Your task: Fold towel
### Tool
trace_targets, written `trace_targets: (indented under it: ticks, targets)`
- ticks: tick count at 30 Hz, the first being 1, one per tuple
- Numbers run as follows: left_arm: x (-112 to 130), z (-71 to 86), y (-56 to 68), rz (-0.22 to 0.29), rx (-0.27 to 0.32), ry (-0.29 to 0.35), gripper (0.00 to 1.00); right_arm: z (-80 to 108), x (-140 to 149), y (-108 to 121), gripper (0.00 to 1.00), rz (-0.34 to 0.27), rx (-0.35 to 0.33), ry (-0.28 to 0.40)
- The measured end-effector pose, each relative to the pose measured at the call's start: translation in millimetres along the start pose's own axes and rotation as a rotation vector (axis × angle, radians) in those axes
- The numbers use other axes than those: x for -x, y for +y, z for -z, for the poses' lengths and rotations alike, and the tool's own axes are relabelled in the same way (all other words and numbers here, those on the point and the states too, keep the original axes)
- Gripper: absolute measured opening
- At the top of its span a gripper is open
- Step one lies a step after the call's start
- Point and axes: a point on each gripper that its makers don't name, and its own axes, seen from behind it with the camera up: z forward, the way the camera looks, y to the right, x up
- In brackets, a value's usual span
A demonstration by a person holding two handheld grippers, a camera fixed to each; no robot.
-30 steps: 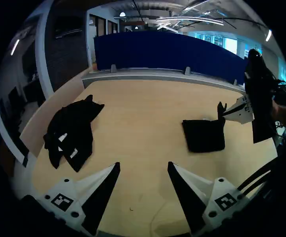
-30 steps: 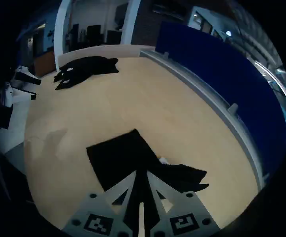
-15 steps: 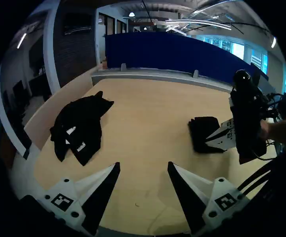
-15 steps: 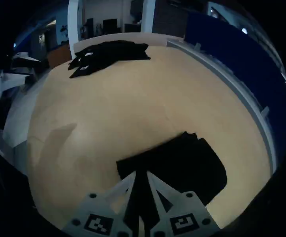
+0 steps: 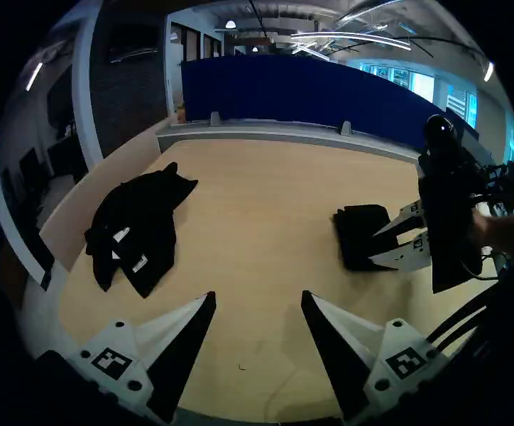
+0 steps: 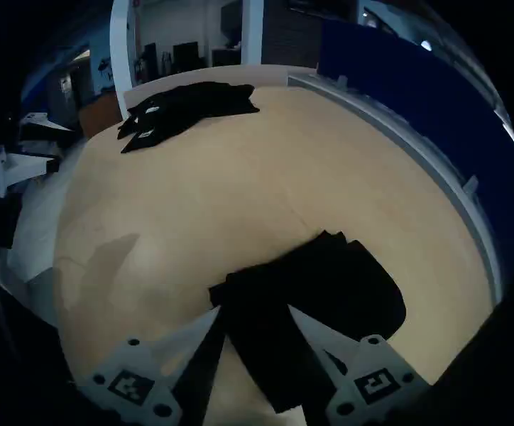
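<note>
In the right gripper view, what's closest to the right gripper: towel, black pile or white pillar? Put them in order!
1. Towel: just in front, bottom.
2. Black pile: far, upper left.
3. White pillar: beyond the pile, top left.

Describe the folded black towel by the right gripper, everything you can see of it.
The towel is plain black cloth, matte and soft-looking, folded into a compact, roughly rectangular stack. It lies flat on the light wooden table. A narrower dark strip, apparently part of it, reaches in between the open jaws of the right gripper, which straddle it. Whether they touch the cloth is unclear.
</note>
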Motion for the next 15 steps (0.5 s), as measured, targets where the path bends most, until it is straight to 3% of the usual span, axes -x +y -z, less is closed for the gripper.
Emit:
trace_targets:
  ticks: [2, 15]
  targets:
    - [0.4, -0.6, 0.9, -0.002, 0.001, -0.001, 0.89, 4.5, 2.8, 0.5, 0.65, -0.017, 0.008, 0.002]
    - [2.0, -4.0, 5.9, -0.009, 0.01, -0.004, 0.89, 35.3, 50.8, 14.1, 0.65, -0.111, 0.092, -0.03]
